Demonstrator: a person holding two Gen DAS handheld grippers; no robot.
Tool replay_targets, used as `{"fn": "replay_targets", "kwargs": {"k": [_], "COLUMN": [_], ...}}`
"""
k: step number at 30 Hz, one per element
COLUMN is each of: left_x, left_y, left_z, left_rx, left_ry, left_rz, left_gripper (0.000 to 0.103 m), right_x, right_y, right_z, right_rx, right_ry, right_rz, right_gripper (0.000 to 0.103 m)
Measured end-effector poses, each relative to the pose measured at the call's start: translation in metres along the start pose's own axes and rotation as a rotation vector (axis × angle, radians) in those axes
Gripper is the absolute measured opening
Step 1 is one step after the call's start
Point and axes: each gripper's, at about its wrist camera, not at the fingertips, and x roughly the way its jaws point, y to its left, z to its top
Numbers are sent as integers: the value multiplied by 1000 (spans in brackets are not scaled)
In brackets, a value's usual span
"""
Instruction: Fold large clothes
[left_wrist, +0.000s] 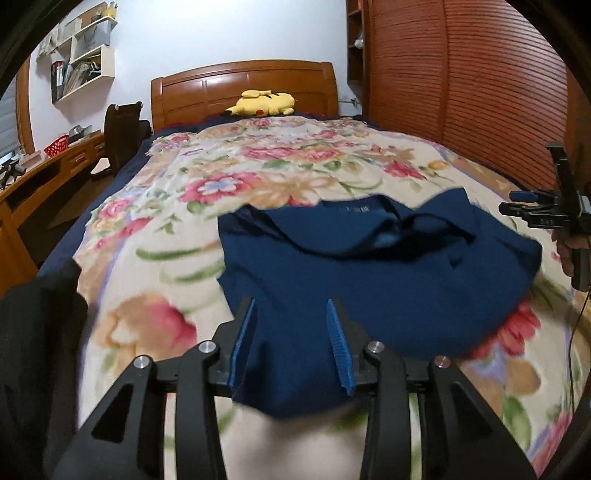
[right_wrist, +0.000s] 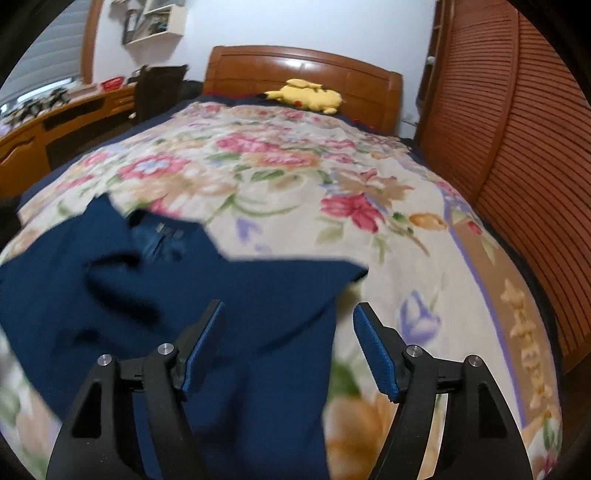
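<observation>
Grippers (left_wrist: 291, 343) (right_wrist: 290, 347) open, low over shirt (left_wrist: 369, 280)

A bed (left_wrist: 122, 177) with a wooden headboard (left_wrist: 243, 86) carries everything. A floral blanket (left_wrist: 280, 162), cream with pink, orange and green blooms, covers most of its top, and a dark blue sheet (left_wrist: 147, 146) shows along the left edge and near the headboard. A navy shirt (left_wrist: 369, 273) lies crumpled on the blanket at the near end, collar toward the headboard, its near edge blurred. A yellow plush toy (left_wrist: 262, 103) rests at the far end, just in front of the headboard, well apart from the shirt.
</observation>
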Motion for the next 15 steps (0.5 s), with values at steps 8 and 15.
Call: {"fn": "replay_targets", "kwargs": {"k": [8, 15], "left_x": [-5, 4], "left_y": [5, 10], "left_z": [-34, -45], "left_rx": [-89, -104], "left_ry": [17, 34], "left_rz": [-20, 6], "left_gripper": [49, 50], "right_x": [-32, -49], "right_y": [11, 19], "right_z": [-46, -63], "right_rx": [7, -18], "right_ry": [49, 72], "right_rz": [76, 58], "right_gripper": [75, 82]}}
